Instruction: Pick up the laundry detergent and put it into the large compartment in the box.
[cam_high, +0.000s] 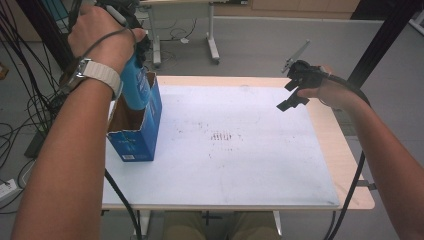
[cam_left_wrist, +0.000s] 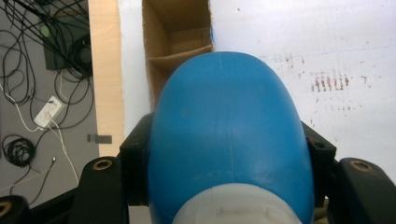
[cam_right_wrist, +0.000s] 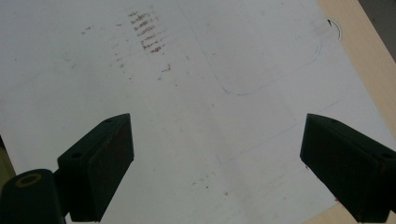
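Observation:
My left gripper (cam_high: 136, 47) is shut on a blue bottle (cam_high: 136, 89), held bottom-down with its lower end dipping into the open top of a blue cardboard box (cam_high: 137, 137) at the table's left edge. In the left gripper view the blue bottle (cam_left_wrist: 229, 130) has its white cap nearest the camera and both jaws pressed on its sides. Beyond it the box (cam_left_wrist: 159, 28) shows a brown inside with a cardboard divider. My right gripper (cam_high: 290, 95) hangs open above the table's far right, and its jaws (cam_right_wrist: 217, 158) stand wide apart with nothing between them.
A white sheet (cam_high: 240, 165) with brown stains (cam_high: 222, 136) covers most of the wooden table (cam_high: 350, 165). Cables (cam_left_wrist: 28, 56) lie on the floor to the left. Another table's legs (cam_high: 212, 45) stand behind, and a black frame post (cam_high: 382, 40) rises at the right.

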